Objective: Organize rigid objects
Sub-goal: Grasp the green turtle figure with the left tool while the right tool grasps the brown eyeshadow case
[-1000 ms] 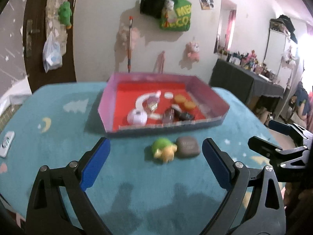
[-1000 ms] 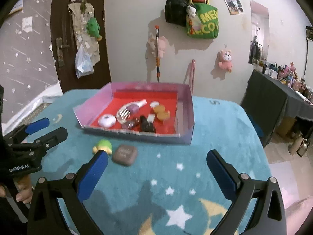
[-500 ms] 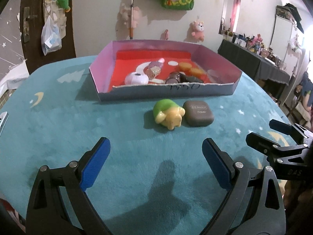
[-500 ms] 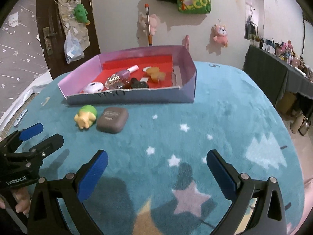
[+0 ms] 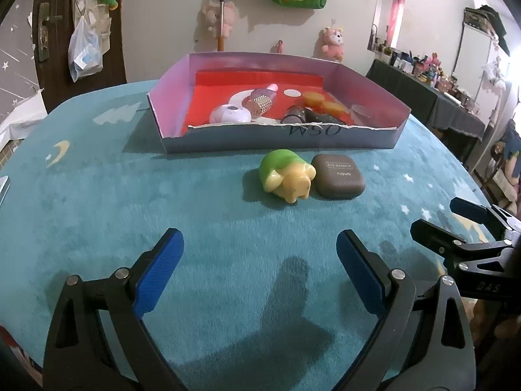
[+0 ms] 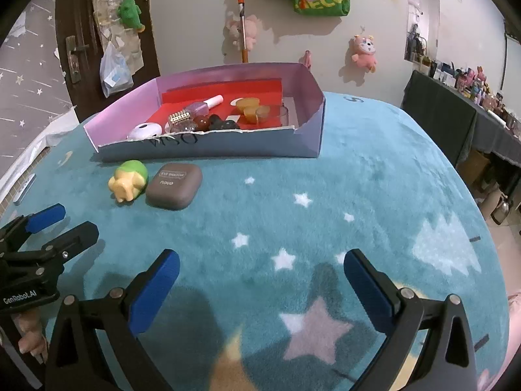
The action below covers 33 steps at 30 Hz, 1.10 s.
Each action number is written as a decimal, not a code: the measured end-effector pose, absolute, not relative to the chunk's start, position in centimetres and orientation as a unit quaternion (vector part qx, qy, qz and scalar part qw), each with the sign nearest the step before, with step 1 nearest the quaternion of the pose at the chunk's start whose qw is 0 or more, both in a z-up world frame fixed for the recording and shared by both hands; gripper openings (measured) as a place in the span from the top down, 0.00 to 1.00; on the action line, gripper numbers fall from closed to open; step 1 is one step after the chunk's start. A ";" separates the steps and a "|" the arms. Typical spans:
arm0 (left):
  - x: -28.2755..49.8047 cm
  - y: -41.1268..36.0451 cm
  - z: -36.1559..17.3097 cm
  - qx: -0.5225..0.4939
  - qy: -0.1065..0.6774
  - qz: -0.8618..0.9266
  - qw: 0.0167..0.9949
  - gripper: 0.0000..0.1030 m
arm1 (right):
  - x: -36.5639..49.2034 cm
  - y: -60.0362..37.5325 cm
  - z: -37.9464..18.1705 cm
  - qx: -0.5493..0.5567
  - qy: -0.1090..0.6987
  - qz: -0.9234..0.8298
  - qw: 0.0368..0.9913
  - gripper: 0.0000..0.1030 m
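Observation:
A green and yellow toy turtle (image 5: pixel 286 177) (image 6: pixel 129 182) lies on the teal tablecloth, touching a brown eye-shadow case (image 5: pixel 338 176) (image 6: pixel 174 185) on its right. Both sit just in front of a shallow purple box (image 5: pixel 280 138) (image 6: pixel 211 145) with a red floor that holds several small items. My left gripper (image 5: pixel 260 244) is open, low over the cloth, a short way in front of the turtle and case. My right gripper (image 6: pixel 260 265) is open and empty, further right over bare cloth. Each gripper shows in the other's view, the right gripper (image 5: pixel 456 218) and the left gripper (image 6: pixel 62 221).
The round table (image 6: pixel 390 195) is covered in teal plush with stars. A phone-like object (image 6: pixel 24 187) lies near its left edge. A dark door (image 6: pixel 78 32) and a wall hung with plush toys stand behind. A cluttered black side table (image 6: pixel 456 104) is at the right.
Both grippers have dropped lower and come nearer the table, so the turtle and case look closer. Nothing on the table has moved, and both grippers stayed open.

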State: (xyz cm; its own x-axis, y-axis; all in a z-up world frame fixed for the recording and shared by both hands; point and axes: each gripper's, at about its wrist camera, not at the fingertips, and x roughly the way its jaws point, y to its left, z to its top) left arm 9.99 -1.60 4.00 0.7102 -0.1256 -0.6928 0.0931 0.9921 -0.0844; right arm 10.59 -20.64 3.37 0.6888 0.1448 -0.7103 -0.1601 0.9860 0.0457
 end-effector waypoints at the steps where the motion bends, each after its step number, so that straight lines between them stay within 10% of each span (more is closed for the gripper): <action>1: 10.0 -1.6 4.0 -0.021 0.376 -0.059 0.924 0.07 | 10.6 -20.6 3.4 -0.009 0.386 0.084 0.919 0.00; 33: 16.6 0.4 4.0 0.015 0.447 -0.043 0.893 0.07 | 16.3 -19.1 4.0 0.019 0.431 0.136 0.892 0.00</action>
